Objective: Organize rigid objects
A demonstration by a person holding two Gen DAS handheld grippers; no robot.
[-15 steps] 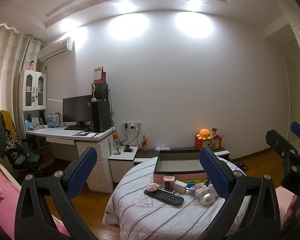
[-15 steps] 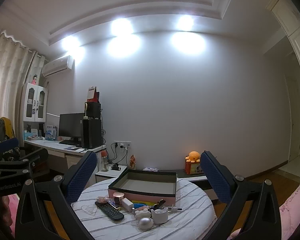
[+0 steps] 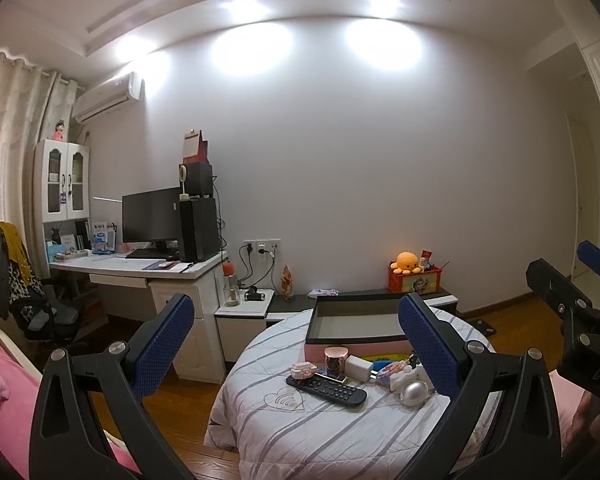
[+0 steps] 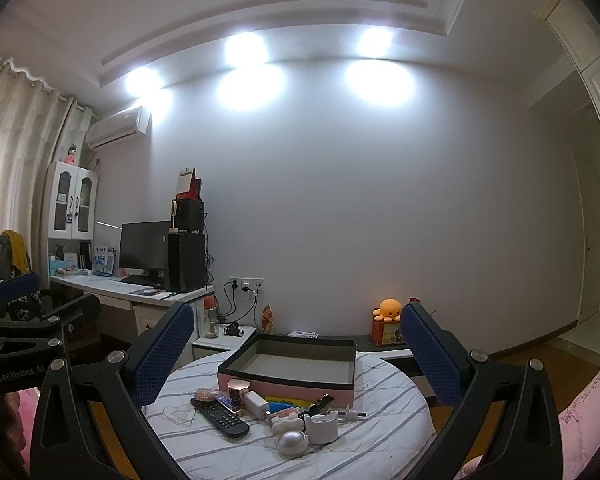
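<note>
Both my left gripper (image 3: 296, 344) and right gripper (image 4: 298, 354) gape empty short of the pink open-topped cardboard box (image 4: 296, 364); before it lie a stiff, light black remote (image 4: 220, 418), graspable across its narrow sides, and a slippery silver dome (image 4: 293, 441).

Very little movement here. In the right wrist view the pink box (image 4: 288, 388) and the remote (image 4: 220, 418) creep a touch toward 12 o'clock. At the frame's edge the left gripper (image 4: 48, 300) nudges toward 3 o'clock. In the left wrist view the right gripper (image 3: 568, 268) edges toward 9 o'clock.
</note>
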